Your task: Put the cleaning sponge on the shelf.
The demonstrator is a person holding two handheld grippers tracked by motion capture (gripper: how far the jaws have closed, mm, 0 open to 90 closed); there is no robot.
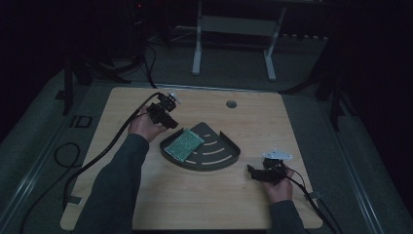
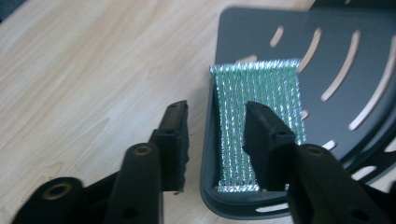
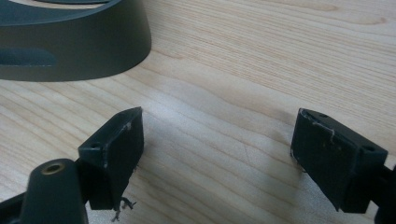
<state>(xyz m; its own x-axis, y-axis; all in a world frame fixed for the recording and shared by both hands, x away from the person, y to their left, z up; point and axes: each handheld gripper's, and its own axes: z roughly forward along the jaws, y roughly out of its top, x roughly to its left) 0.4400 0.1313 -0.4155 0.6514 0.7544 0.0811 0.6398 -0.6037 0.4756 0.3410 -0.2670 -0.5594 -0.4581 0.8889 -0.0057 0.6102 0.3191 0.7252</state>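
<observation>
A dark grey fan-shaped slotted tray (image 1: 229, 158) sits mid-table. A green glittery pad (image 1: 184, 145) lies flat in its left part. My left gripper (image 1: 172, 122) hovers just up-left of the tray, held in a hand. In the left gripper view its jaws stand open (image 2: 217, 112) above the pad (image 2: 275, 88) and the tray's near rim (image 2: 252, 32), with nothing pinched between them. My right gripper (image 1: 250, 170) rests low by the table's right front, right of the tray. Its jaws are wide open (image 3: 219, 116) over bare wood, with the tray wall (image 3: 84, 42) beyond.
The wooden table (image 1: 204, 204) has a round hole (image 1: 231, 104) near its back edge. A black cable (image 1: 97, 156) trails off the left side, another off the right front corner (image 1: 311, 200). A white frame (image 1: 197, 44) stands on the floor behind.
</observation>
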